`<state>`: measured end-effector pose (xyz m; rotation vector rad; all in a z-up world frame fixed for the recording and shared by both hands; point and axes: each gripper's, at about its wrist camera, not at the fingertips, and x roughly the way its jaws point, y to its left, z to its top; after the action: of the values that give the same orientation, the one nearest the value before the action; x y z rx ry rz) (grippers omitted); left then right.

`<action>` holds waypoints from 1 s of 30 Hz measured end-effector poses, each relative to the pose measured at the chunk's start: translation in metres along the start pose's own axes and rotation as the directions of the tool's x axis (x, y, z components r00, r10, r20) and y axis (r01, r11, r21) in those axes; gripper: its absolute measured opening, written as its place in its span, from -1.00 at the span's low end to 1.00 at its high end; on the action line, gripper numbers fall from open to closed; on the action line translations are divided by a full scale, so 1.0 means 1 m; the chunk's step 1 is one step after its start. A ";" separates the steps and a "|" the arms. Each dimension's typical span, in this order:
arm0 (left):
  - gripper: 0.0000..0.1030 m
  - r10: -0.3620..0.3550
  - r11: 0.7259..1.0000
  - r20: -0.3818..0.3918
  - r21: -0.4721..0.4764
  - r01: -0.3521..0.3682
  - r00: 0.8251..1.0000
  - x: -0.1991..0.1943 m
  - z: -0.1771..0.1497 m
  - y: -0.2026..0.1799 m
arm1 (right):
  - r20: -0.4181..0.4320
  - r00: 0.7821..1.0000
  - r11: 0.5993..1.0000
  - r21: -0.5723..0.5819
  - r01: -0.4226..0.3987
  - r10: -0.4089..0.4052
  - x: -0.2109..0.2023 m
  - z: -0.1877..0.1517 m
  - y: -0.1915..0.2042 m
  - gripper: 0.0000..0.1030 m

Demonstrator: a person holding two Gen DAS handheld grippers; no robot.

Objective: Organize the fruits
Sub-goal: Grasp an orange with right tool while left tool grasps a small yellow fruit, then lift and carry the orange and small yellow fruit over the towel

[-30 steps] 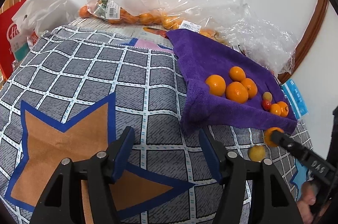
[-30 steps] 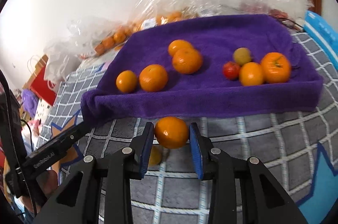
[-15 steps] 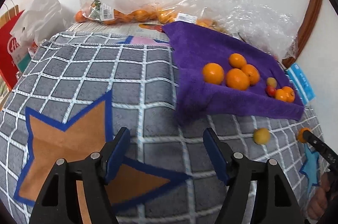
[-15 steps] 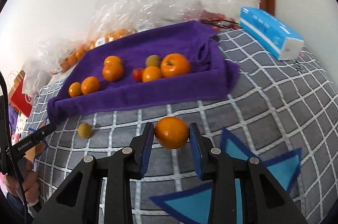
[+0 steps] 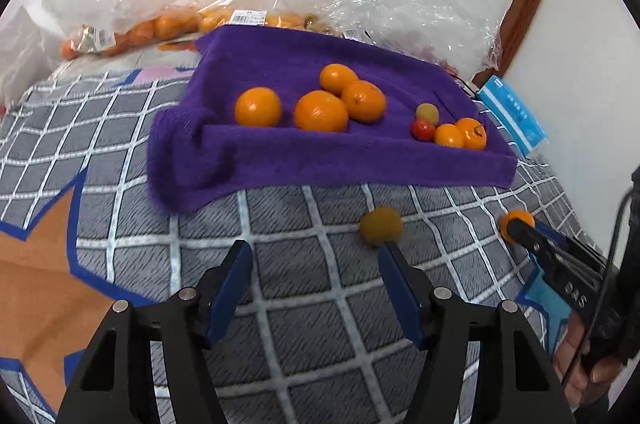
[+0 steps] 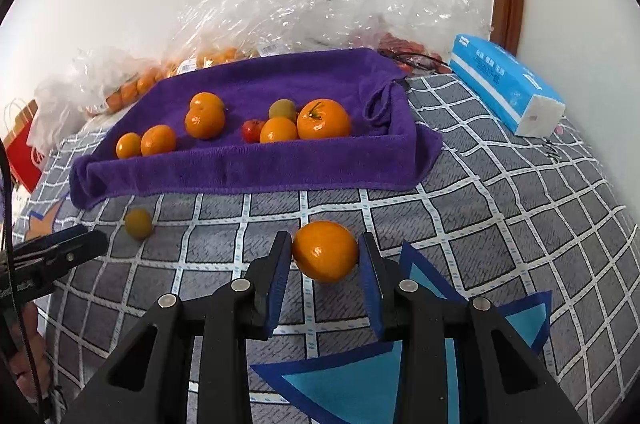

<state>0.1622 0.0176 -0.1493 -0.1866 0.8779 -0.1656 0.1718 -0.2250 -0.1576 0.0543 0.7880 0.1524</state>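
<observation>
A purple towel (image 5: 280, 159) (image 6: 240, 167) lies on the checked grey blanket (image 5: 300, 304) with several oranges, a small red fruit (image 5: 423, 129) and a small greenish one on it. In front of the towel a small yellow fruit (image 5: 380, 226) (image 6: 138, 222) rests on the blanket, just past my left gripper's right fingertip. My left gripper (image 5: 314, 252) (image 6: 80, 240) is closing its jaws with nothing between them. My right gripper (image 6: 325, 244) is shut on an orange (image 6: 325, 252) (image 5: 516, 220), held over the blanket in front of the towel's right end.
Clear plastic bags (image 5: 140, 27) with more oranges are heaped along the white wall behind the towel. A blue tissue pack (image 6: 504, 79) lies at the right, by a wooden frame. A red paper bag (image 6: 22, 151) stands at the far left. A hand shows at each view's lower edge.
The left gripper has swung right, so the towel and yellow fruit now fill its view. The right gripper carried the orange rightward along the towel's front, then held still.
</observation>
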 end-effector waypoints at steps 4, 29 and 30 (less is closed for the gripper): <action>0.05 -0.057 0.998 -0.029 0.000 0.057 0.998 0.010 0.005 -0.012 | -0.002 1.000 1.000 0.011 -0.016 0.016 -0.001 0.000 -0.005 -0.34; -0.51 -0.133 0.990 0.049 -0.039 0.135 0.990 0.010 0.003 -0.013 | -0.010 1.000 0.999 0.049 -0.016 0.016 0.001 0.001 -0.013 -0.34; -0.51 -0.138 0.989 0.059 -0.045 0.141 0.989 0.009 0.003 -0.012 | -0.010 1.000 0.999 0.045 -0.012 0.013 0.001 0.001 -0.012 -0.34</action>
<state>0.1693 0.0045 -0.1516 -0.2973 0.8144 -0.2687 0.1746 -0.2367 -0.1590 0.1013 0.8014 0.1467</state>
